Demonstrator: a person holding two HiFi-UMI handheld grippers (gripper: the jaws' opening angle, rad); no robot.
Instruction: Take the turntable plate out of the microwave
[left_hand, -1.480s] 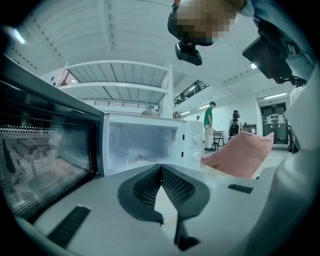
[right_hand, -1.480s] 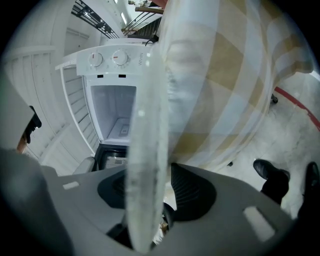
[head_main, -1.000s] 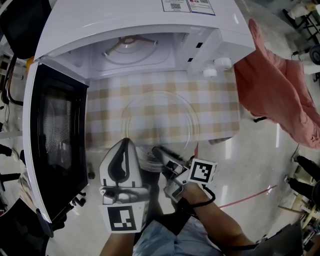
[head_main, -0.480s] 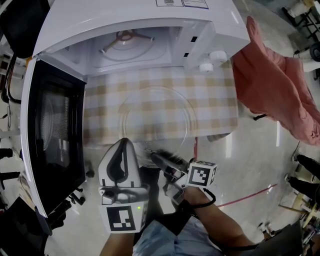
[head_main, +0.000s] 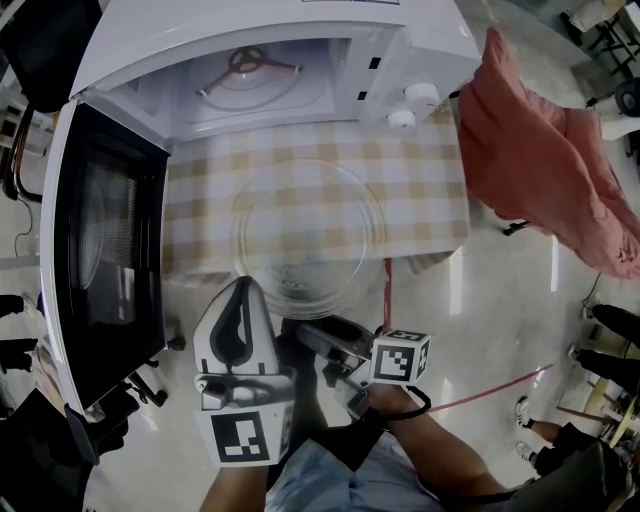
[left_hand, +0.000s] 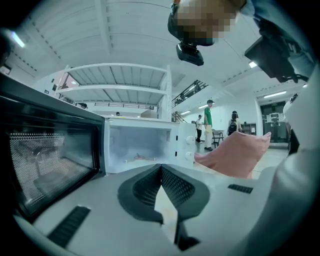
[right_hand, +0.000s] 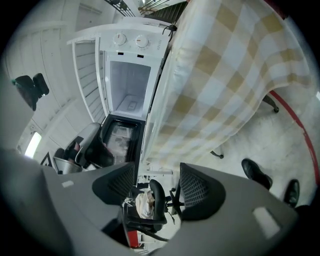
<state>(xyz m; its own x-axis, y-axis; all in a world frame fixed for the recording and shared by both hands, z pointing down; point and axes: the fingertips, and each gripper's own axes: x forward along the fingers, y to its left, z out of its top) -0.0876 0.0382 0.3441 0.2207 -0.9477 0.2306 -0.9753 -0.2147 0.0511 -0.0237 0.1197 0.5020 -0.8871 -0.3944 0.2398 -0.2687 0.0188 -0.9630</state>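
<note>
The clear glass turntable plate (head_main: 308, 225) lies flat on the checked tablecloth (head_main: 430, 200) in front of the open microwave (head_main: 270, 80). Its near rim reaches the table's front edge. Inside the oven only the roller ring (head_main: 248, 65) is left, and it also shows in the left gripper view (left_hand: 142, 158). My left gripper (head_main: 245, 285), white, hovers just short of the plate's near rim; its jaws (left_hand: 161, 167) meet at the tips with nothing in them. My right gripper (head_main: 305, 326) sits below the rim, clear of it. Its jaws (right_hand: 155, 172) have just been opening and nothing is between them.
The microwave door (head_main: 105, 260) stands swung out at the left. A pink cloth (head_main: 540, 160) hangs to the right of the table. A red line (head_main: 480, 395) crosses the floor. An office chair (right_hand: 150, 200) and a pair of shoes (right_hand: 255, 175) show below the table.
The right gripper has drawn back from the plate's near rim toward me. The plate stays on the cloth. The left gripper has hardly shifted.
</note>
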